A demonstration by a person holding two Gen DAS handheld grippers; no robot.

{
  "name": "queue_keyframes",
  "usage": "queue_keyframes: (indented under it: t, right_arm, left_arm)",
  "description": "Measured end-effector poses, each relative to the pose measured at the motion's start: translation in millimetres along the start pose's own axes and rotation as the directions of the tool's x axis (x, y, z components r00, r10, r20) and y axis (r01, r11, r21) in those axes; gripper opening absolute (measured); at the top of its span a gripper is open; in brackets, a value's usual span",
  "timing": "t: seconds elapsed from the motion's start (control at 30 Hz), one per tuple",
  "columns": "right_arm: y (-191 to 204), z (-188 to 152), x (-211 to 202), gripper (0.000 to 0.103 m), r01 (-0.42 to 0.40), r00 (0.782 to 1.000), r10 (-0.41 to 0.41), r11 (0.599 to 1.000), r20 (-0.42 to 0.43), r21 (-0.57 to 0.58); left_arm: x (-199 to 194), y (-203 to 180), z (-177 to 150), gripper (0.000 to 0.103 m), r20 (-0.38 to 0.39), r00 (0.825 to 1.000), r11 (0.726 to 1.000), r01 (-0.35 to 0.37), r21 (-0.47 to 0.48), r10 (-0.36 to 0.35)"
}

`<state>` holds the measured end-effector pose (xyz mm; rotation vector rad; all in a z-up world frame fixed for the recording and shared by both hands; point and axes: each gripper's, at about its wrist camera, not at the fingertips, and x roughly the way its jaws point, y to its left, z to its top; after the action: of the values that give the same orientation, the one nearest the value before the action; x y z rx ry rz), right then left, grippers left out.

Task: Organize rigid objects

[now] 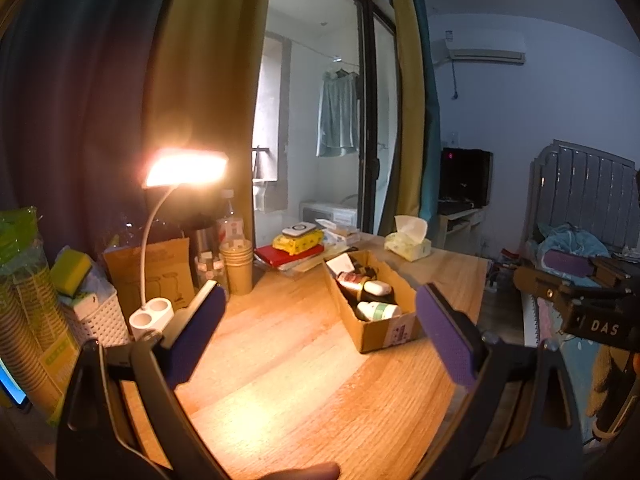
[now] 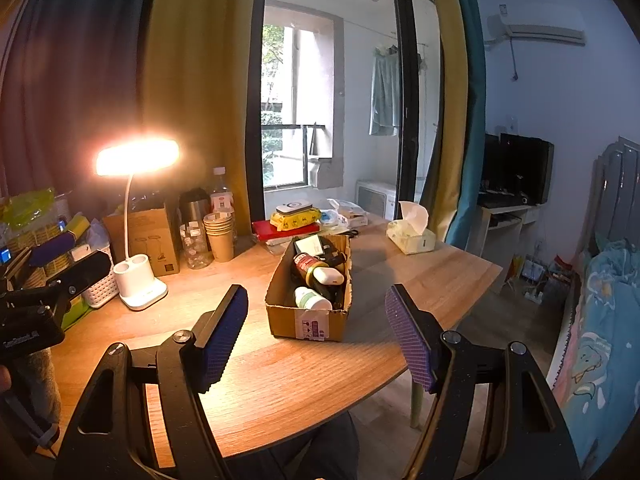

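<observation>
An open brown cardboard box [image 2: 308, 312] sits near the middle of the wooden tabletop [image 2: 280, 380], and it holds the small rigid items: a white bottle with a green label [image 2: 312, 299] lying at the near end, a white rounded case [image 2: 329, 276] beyond it, a red-labelled tube [image 2: 306, 263] and a white flat box [image 2: 310, 245] at the far end, mixed with dark items that are hard to make out. The left gripper [image 1: 320, 330] hovers above the tabletop with its purple-padded fingers [image 1: 198, 340] wide apart and nothing between them; the box lies ahead, slightly to the right of its centre line. The right gripper [image 2: 318, 332] also hangs over the near edge with its fingers [image 2: 224, 334] spread wide and empty, the box directly in front of the gap. A lit white desk lamp [image 2: 138, 216] stands to the left of the box, beside a stack of brown paper cups [image 2: 219, 236] and a white lattice basket [image 2: 100, 284]. Behind the box lie a red book [image 2: 280, 230] with a yellow packet [image 2: 296, 218] on top, and a pale green tissue box [image 2: 412, 236] stands to the right.
</observation>
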<state>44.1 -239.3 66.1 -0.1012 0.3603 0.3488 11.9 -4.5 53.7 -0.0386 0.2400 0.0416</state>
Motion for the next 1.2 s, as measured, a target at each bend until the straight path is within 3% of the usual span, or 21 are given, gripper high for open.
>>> queue_keyframes:
  t: [1.2]
  right_arm:
    - [-1.0, -0.8, 1.7, 0.074, 0.021, 1.0, -0.021, 1.0, -0.007, 0.009]
  left_arm:
    - [-1.5, 0.6, 0.8, 0.097, 0.006, 1.0, 1.0, 0.01, -0.021, -0.009]
